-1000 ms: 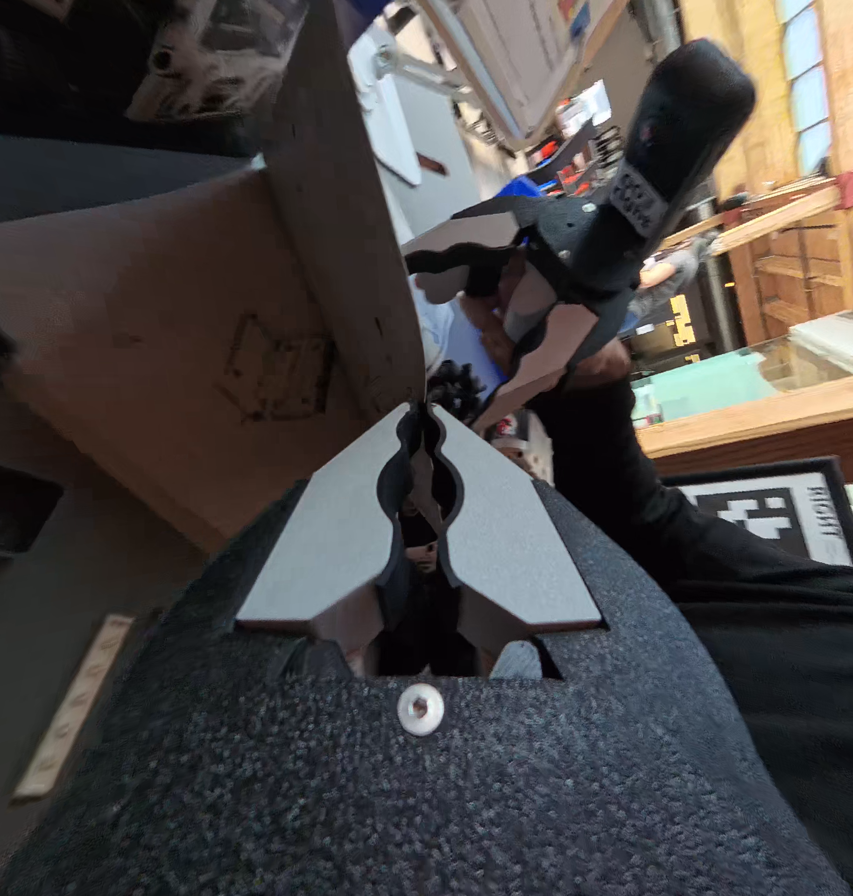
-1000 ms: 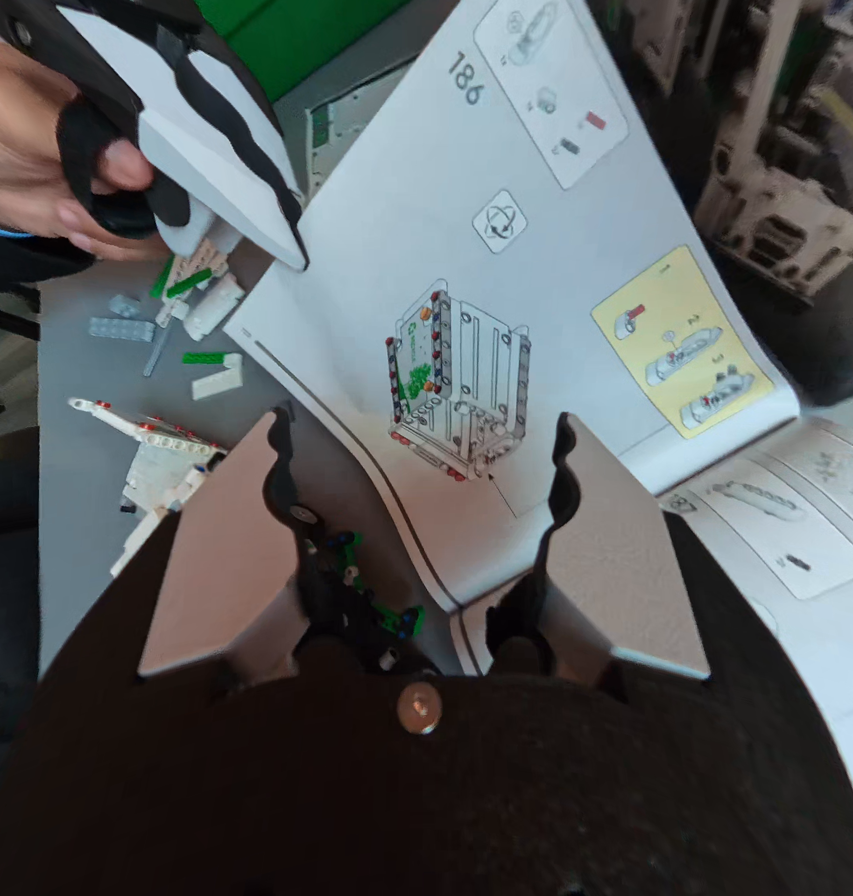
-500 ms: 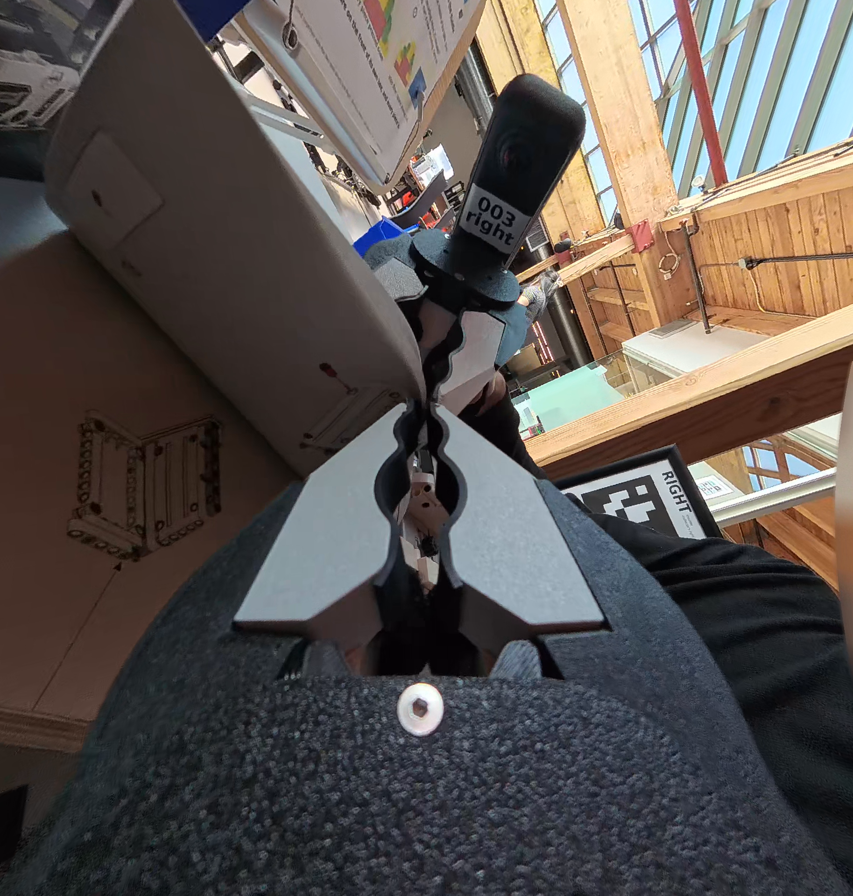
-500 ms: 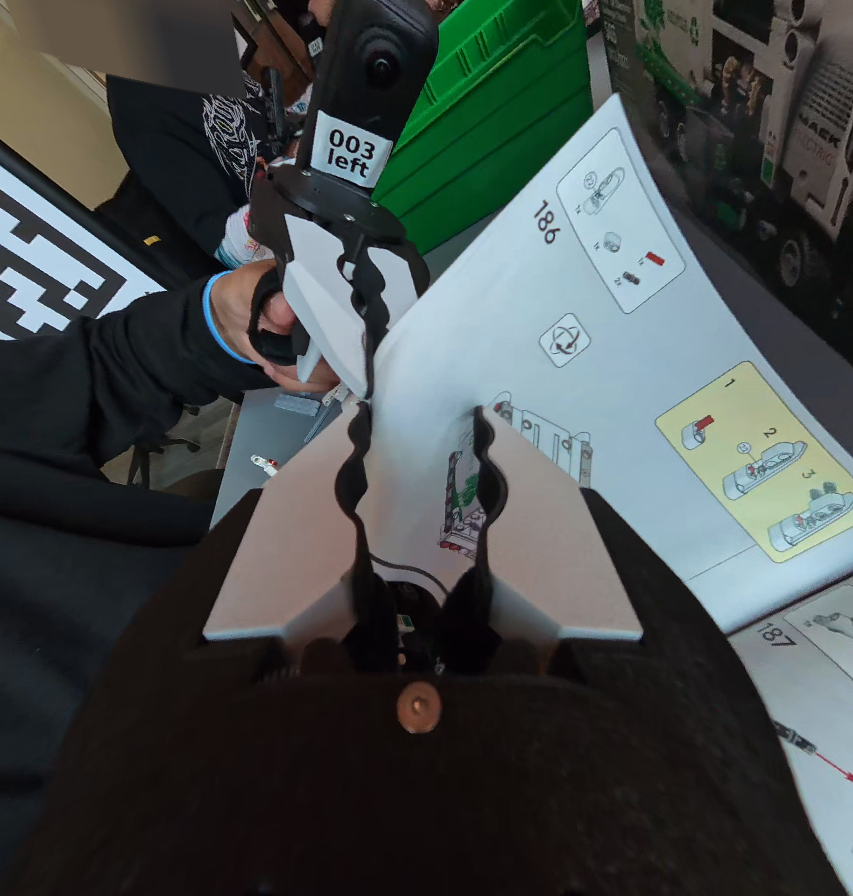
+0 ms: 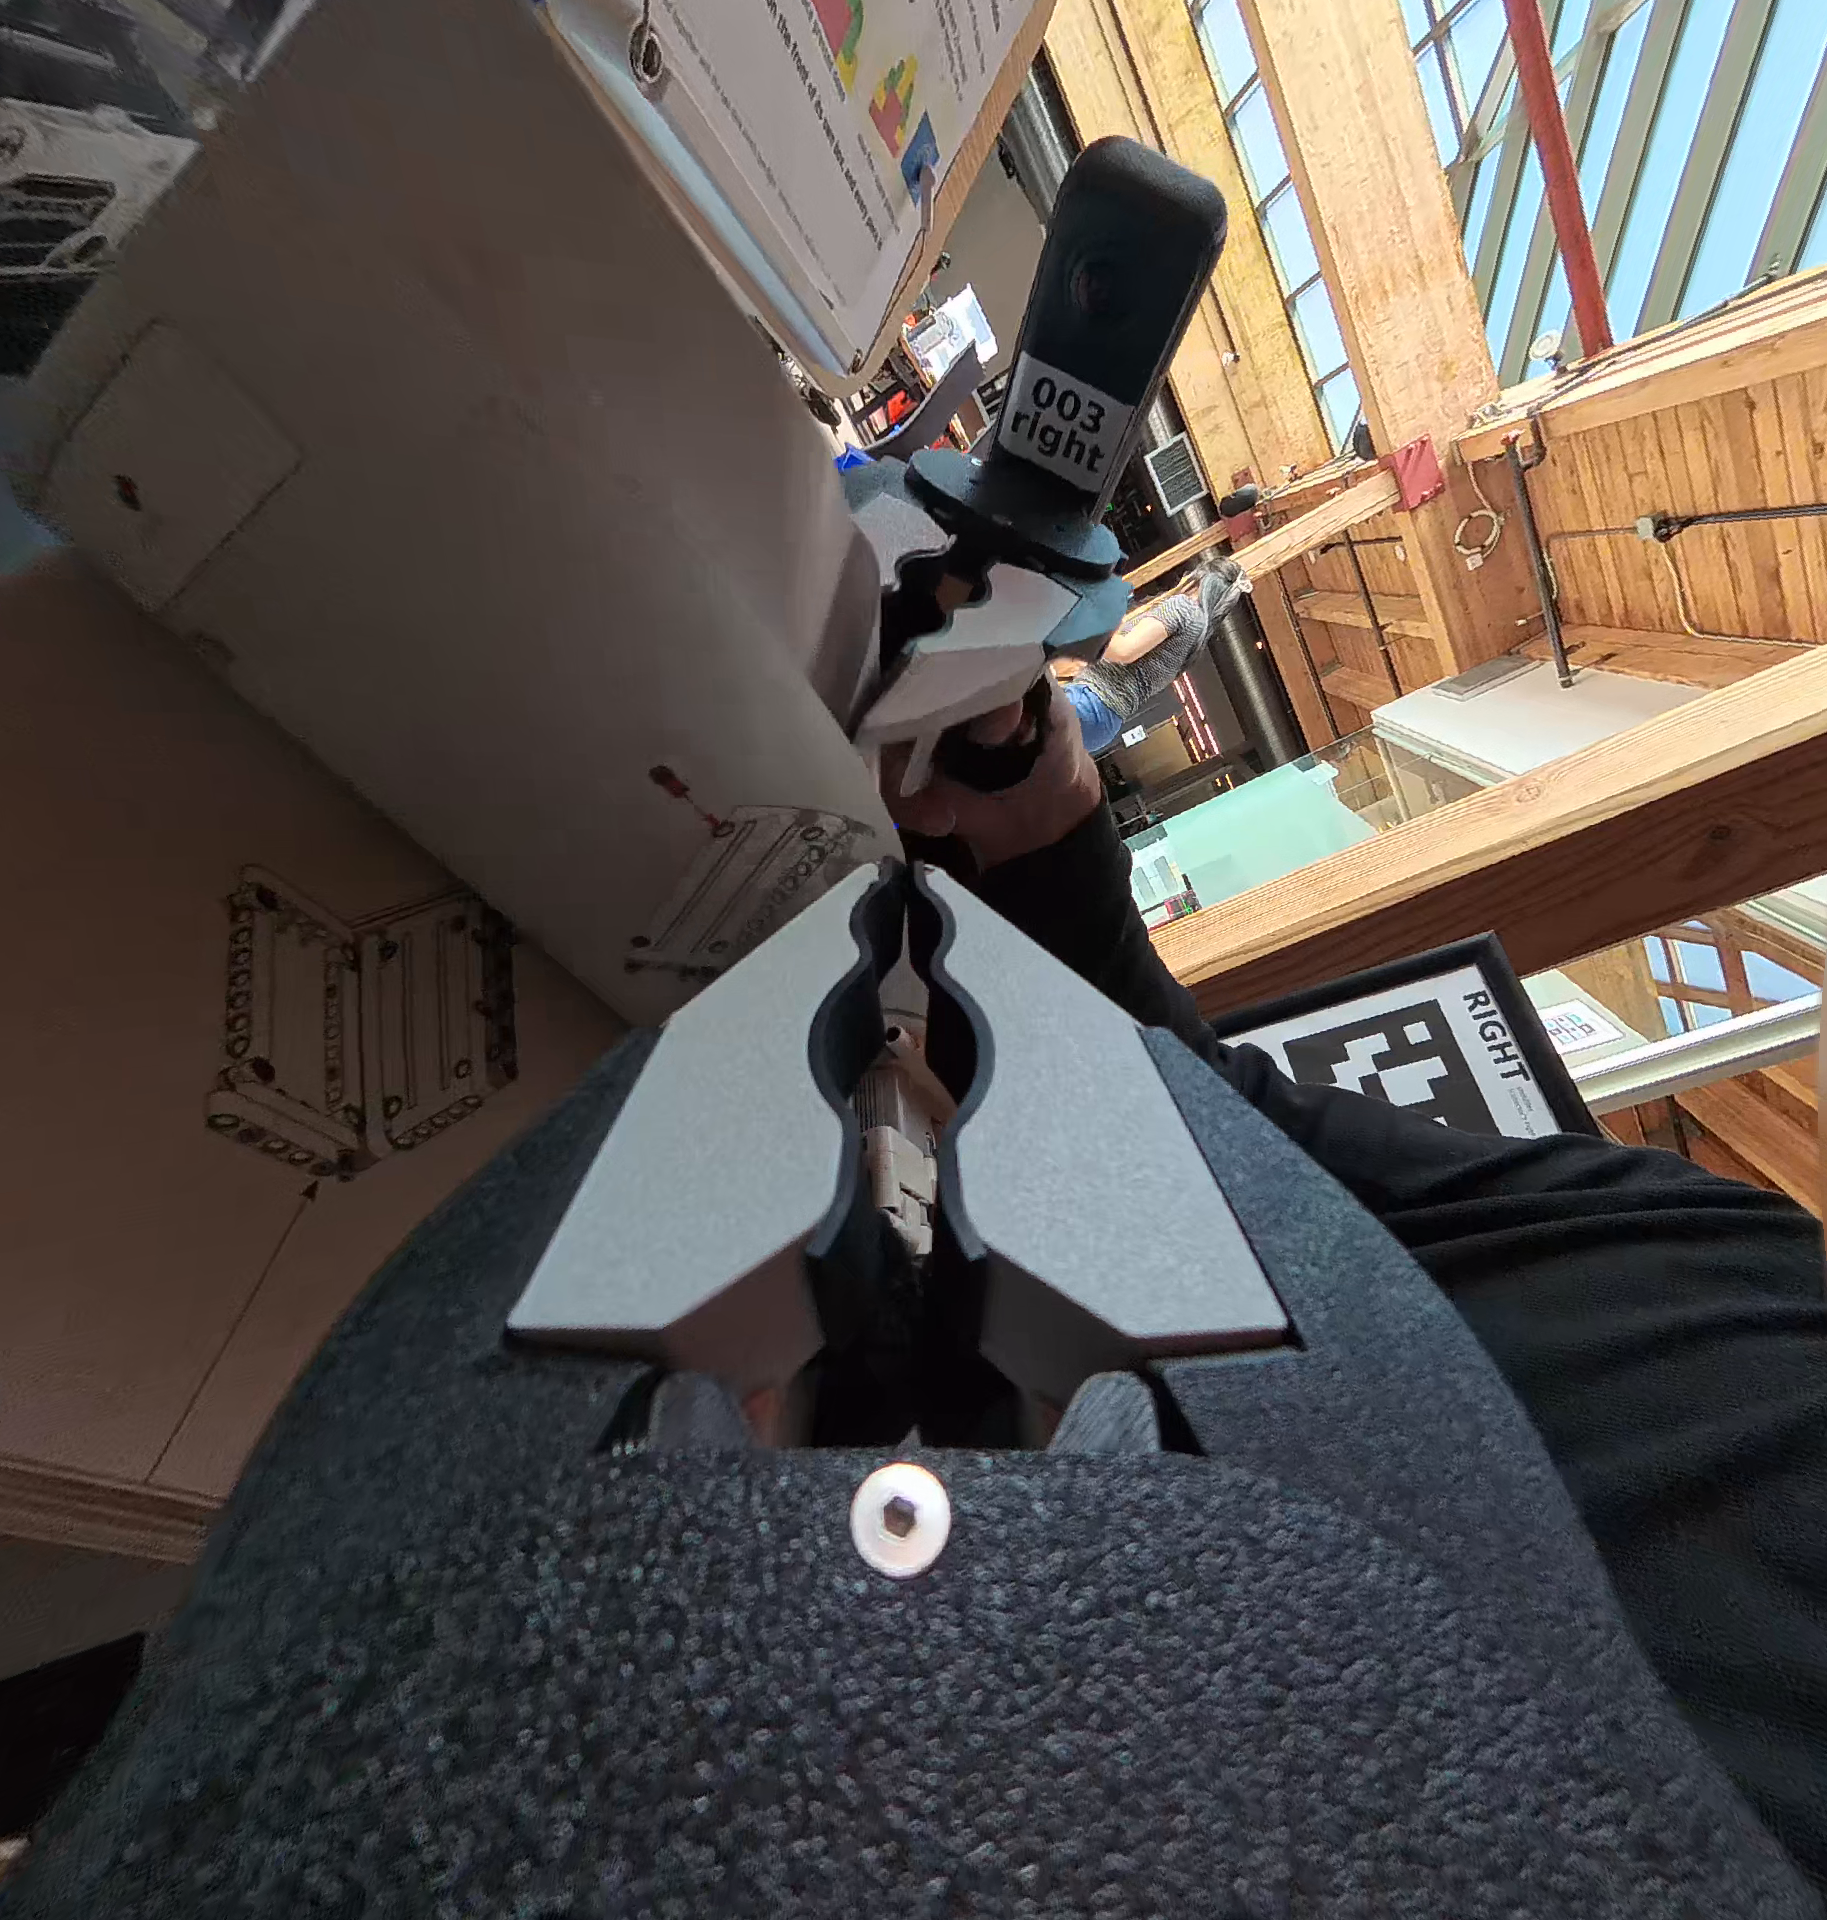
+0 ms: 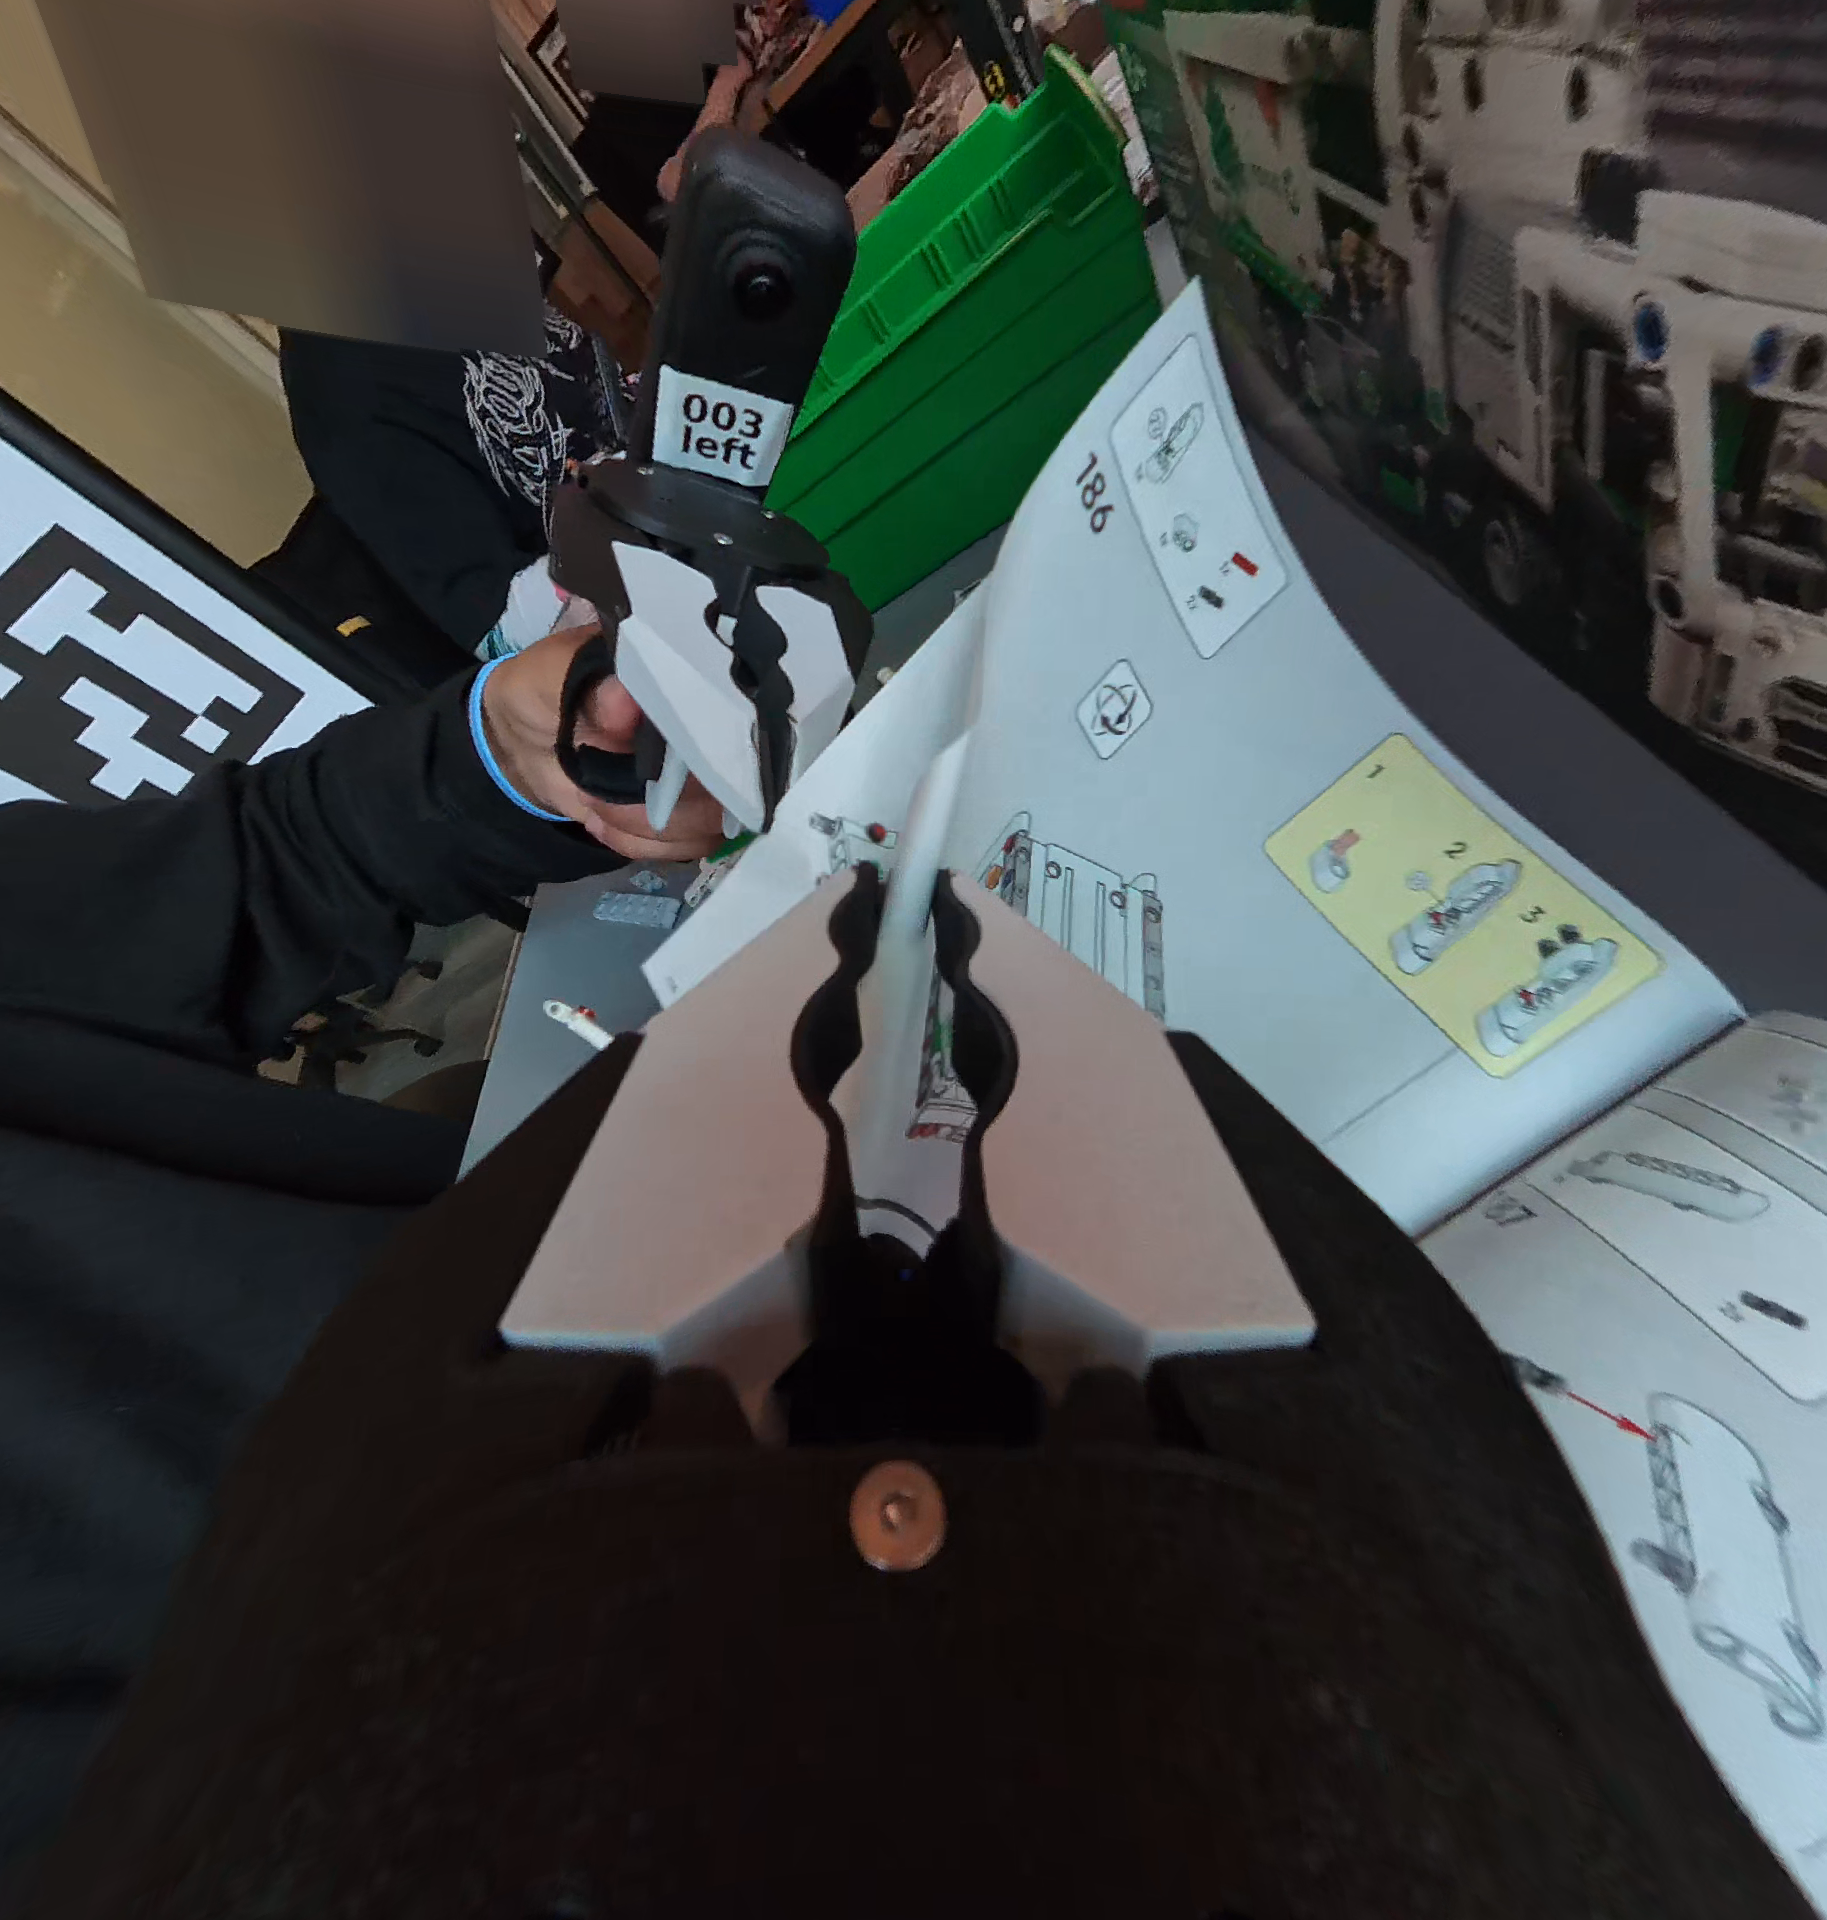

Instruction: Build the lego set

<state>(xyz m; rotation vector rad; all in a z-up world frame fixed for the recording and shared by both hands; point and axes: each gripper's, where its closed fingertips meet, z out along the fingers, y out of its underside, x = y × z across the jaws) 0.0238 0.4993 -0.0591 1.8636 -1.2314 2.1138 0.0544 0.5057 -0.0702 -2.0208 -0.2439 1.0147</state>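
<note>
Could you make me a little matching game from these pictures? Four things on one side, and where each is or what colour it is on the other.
Things:
1. plastic bin
2. lifted page
3. flat studded brick
4. yellow panel

Descriptions:
a. grey, lying on the table
b. green
c. passing between the fingers of the right gripper
d. printed on the open booklet

Pairs: 1-b, 2-c, 3-a, 4-d
</note>
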